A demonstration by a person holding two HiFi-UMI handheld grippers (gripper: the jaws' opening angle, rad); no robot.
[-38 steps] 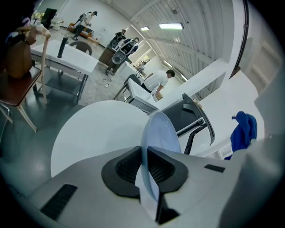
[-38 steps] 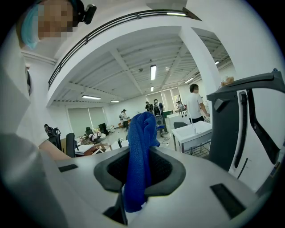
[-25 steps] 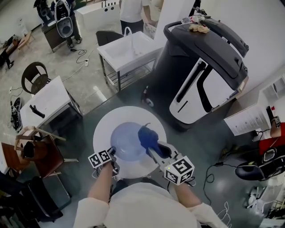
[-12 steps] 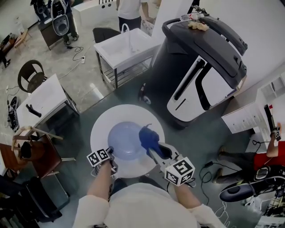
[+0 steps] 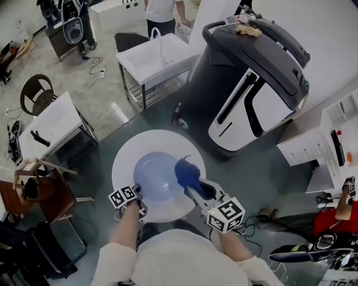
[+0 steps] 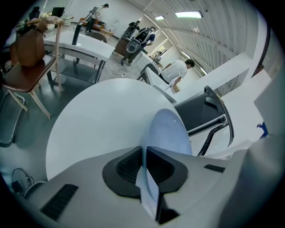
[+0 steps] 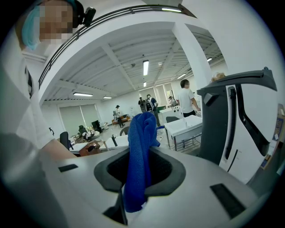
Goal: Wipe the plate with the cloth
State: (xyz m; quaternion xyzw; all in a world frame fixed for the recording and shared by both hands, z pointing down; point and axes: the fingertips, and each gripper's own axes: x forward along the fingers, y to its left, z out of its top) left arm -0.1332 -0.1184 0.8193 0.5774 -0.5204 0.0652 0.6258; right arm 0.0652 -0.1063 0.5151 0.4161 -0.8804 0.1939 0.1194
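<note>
**Now, plate (image 5: 158,177) pinned, cloth (image 5: 185,170) at its edge**

Pale blue, the plate lies at the middle of the round white bench (image 5: 127,155). My left tool (image 5: 140,194) is clenched on its near rim, I judge to steady it against the wiping. The blue cloth stands bunched in my right tool (image 5: 193,185), which is clamped tight on it and holds it at the plate's right edge. Whether the cloth touches the plate I cannot tell. Wiping looks barely begun to me. Beyond the bench lies grey floor (image 5: 106,111). A big dark-and-white machine (image 5: 251,84) stands close behind, with a white sink stand (image 5: 156,58), a chair (image 5: 36,94) and a person (image 5: 163,12) farther off.
</note>
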